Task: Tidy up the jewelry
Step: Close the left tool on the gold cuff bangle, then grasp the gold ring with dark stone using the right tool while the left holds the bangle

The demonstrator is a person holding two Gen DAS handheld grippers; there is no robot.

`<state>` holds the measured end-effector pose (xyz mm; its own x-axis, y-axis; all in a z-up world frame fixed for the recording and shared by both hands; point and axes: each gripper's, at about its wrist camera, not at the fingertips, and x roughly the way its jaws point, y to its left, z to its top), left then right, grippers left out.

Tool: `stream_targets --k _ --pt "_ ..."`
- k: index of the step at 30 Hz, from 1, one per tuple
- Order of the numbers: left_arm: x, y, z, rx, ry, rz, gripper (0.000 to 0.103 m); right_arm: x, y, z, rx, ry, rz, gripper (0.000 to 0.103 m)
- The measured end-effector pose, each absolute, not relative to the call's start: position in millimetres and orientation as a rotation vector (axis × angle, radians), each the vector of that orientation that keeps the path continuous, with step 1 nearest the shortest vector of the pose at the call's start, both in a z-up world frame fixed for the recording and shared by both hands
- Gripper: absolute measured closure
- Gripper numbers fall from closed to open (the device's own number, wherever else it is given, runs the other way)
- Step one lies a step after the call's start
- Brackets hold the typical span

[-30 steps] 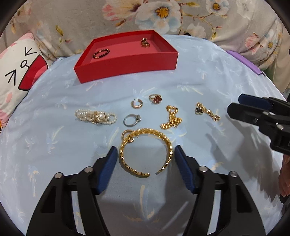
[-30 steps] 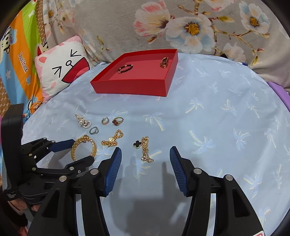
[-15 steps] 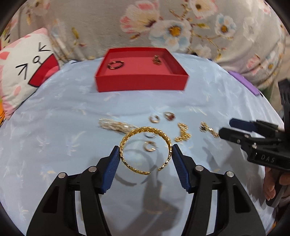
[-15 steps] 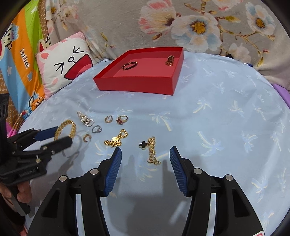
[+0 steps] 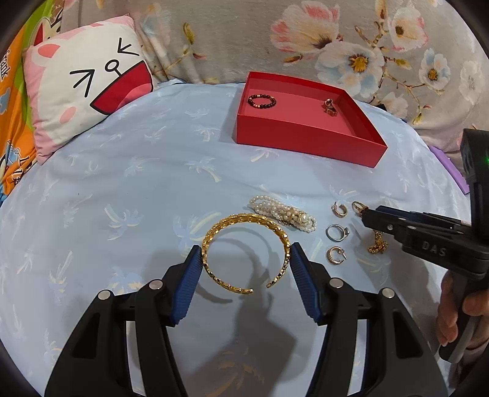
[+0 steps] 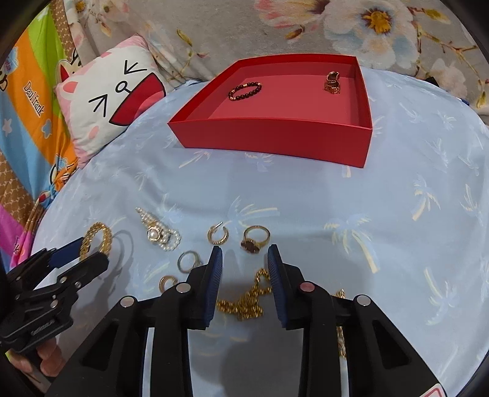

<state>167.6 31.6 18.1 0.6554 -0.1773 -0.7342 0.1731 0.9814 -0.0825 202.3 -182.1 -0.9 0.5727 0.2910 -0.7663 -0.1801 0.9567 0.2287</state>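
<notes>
While the left gripper (image 5: 246,264) is clamping a gold bangle (image 5: 244,250) by its outer sides, with the bangle's open gap facing the camera and a shadow lying under it, the right gripper (image 6: 244,259) is hanging with its jaws narrowed. Those jaws have just been closing, and nothing is pinched between them; a gold chain (image 6: 247,300) is lying on the cloth below the gap.

Both tools are working over a pale blue cloth (image 5: 128,189) printed with palm trees. Behind it are standing a cat-face pillow (image 5: 85,94) and a grey flowered fabric (image 6: 275,27).

Loose pieces are lying on the cloth: a pearl bracelet (image 5: 282,213), a ring with a red stone (image 6: 255,239), a silver ring (image 5: 336,232) and two small gold hoops.

A red tray (image 6: 275,137) is sitting at the far side, holding a dark bead bracelet (image 6: 244,91) on its left and a small gold piece (image 6: 332,81) on its right. Bare cloth is lying between the tray and the loose pieces.
</notes>
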Motion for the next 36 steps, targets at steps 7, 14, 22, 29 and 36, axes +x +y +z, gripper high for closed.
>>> stream_targets --k 7,14,22,29,36 --pt "169 32 17 -0.016 0.846 -0.214 0.046 210 -181 -7 0.123 0.93 0.266 0.09" --pt "170 30 14 -0.016 0.859 -0.232 0.046 206 -182 -3 0.098 0.904 0.264 0.091" --pt "186 30 48 -0.017 0.834 -0.298 0.046 201 -201 37 0.122 0.832 0.276 0.103" --pt "214 25 98 0.022 0.742 -0.296 0.046 209 -215 67 0.13 0.79 0.283 0.103" --pt "213 27 89 -0.019 0.758 -0.32 0.046 205 -193 23 0.101 0.874 0.295 0.058"
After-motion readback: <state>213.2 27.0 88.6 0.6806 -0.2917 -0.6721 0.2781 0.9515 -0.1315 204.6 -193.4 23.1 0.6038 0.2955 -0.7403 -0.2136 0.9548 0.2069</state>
